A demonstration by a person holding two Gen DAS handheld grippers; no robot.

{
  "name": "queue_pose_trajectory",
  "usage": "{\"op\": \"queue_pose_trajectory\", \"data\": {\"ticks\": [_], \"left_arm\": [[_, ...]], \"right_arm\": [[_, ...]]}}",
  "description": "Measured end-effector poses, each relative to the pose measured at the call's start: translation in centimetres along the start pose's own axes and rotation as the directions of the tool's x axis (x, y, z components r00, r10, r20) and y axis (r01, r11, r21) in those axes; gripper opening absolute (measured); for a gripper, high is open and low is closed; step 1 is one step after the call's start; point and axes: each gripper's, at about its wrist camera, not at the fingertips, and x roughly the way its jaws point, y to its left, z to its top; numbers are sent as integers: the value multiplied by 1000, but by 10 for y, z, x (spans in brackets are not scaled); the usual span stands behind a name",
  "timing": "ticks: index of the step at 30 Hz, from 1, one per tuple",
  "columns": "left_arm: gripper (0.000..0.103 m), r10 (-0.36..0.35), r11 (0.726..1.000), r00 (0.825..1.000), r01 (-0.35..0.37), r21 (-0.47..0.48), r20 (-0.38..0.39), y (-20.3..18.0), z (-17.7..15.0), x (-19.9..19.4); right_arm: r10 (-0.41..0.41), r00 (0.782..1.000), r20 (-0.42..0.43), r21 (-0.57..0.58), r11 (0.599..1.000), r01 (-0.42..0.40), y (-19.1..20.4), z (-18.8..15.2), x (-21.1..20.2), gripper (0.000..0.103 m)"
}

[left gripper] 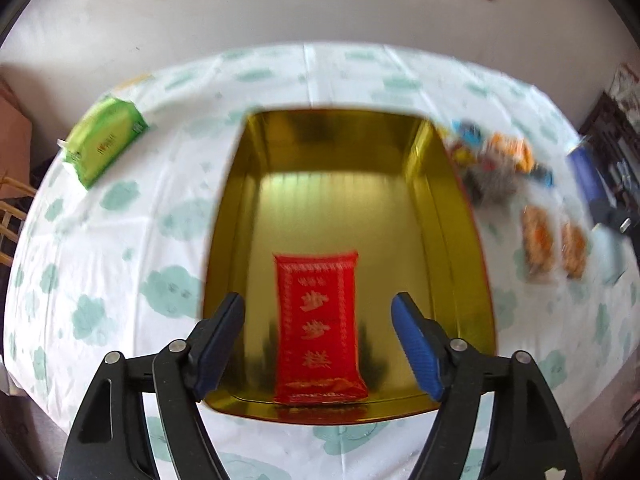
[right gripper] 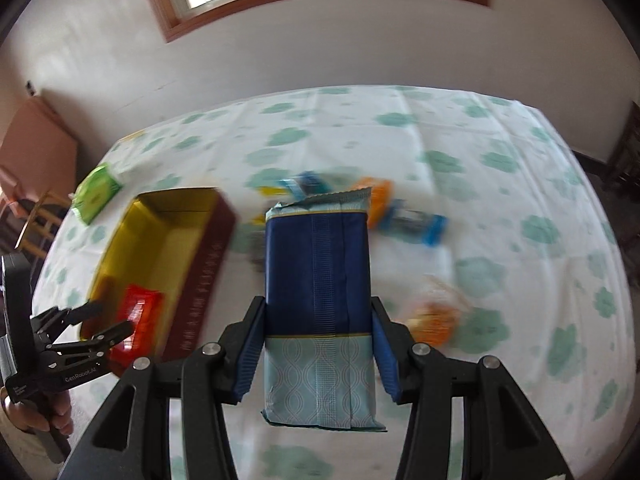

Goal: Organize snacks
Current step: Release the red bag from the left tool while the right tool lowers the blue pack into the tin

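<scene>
A red snack packet (left gripper: 320,328) lies at the near end of a gold-lined tin box (left gripper: 348,152). My left gripper (left gripper: 318,312) is open and empty above the packet, its fingers wide to either side. The right wrist view shows the same box (right gripper: 160,236), the red packet (right gripper: 138,312) and the left gripper (right gripper: 108,320) over it. My right gripper (right gripper: 318,312) is shut on a blue and pale blue snack packet (right gripper: 318,272), held above the table to the right of the box.
A green packet (left gripper: 106,144) lies at the table's far left. A blurred heap of small colourful snacks (right gripper: 384,208) lies behind the blue packet, and orange packets (right gripper: 436,316) lie to its right. A wooden chair (right gripper: 40,220) stands off the left edge.
</scene>
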Motion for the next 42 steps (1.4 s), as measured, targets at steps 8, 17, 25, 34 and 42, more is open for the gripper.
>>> {"op": "queue_pose_trajectory", "data": {"ticks": [8, 17, 25, 34, 42], "left_arm": [[86, 120, 969, 990, -102, -226, 71, 74, 3, -34], [86, 203, 909, 979, -188, -371, 1, 137, -27, -29], [86, 187, 920, 982, -182, -347, -20, 138, -34, -21], [86, 192, 923, 981, -187, -337, -19, 140, -32, -19], [86, 181, 922, 983, -174, -345, -13, 141, -32, -21]], "right_arm": [[117, 993, -20, -70, 991, -118, 85, -2, 16, 50], [147, 986, -84, -115, 981, -156, 154, -11, 45, 50], [48, 994, -94, -130, 990, -60, 181, -16, 77, 50], [-11, 991, -135, -137, 991, -7, 184, -25, 102, 50], [-37, 989, -143, -163, 987, 13, 188, -30, 107, 51]]}}
